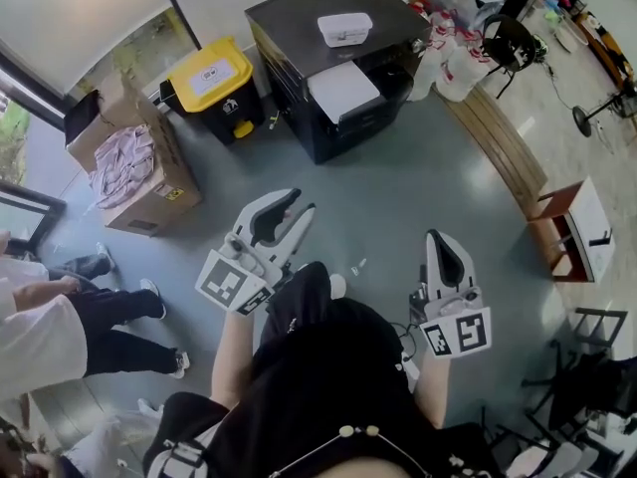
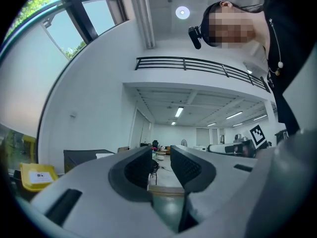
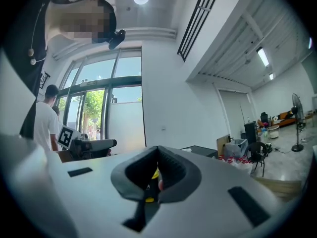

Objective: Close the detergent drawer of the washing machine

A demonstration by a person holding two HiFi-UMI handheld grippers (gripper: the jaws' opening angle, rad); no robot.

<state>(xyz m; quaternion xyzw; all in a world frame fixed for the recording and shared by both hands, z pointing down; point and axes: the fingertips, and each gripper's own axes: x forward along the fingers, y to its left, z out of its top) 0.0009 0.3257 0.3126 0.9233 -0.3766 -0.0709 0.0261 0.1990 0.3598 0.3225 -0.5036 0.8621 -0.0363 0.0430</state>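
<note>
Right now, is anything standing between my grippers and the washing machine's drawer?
Nothing visible. Only open floor lies between the left gripper, the right gripper and the drawer; the yellow bin stands off to the side.

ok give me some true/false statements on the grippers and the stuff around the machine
1. The left gripper has its fingers apart with nothing between them. True.
2. The right gripper holds a cloth. False: its fingers are shut and it holds nothing.
3. In the head view, the yellow bin stands left of the dark machine. True.
4. The cardboard box is empty. False: pale cloth lies in it.
</note>
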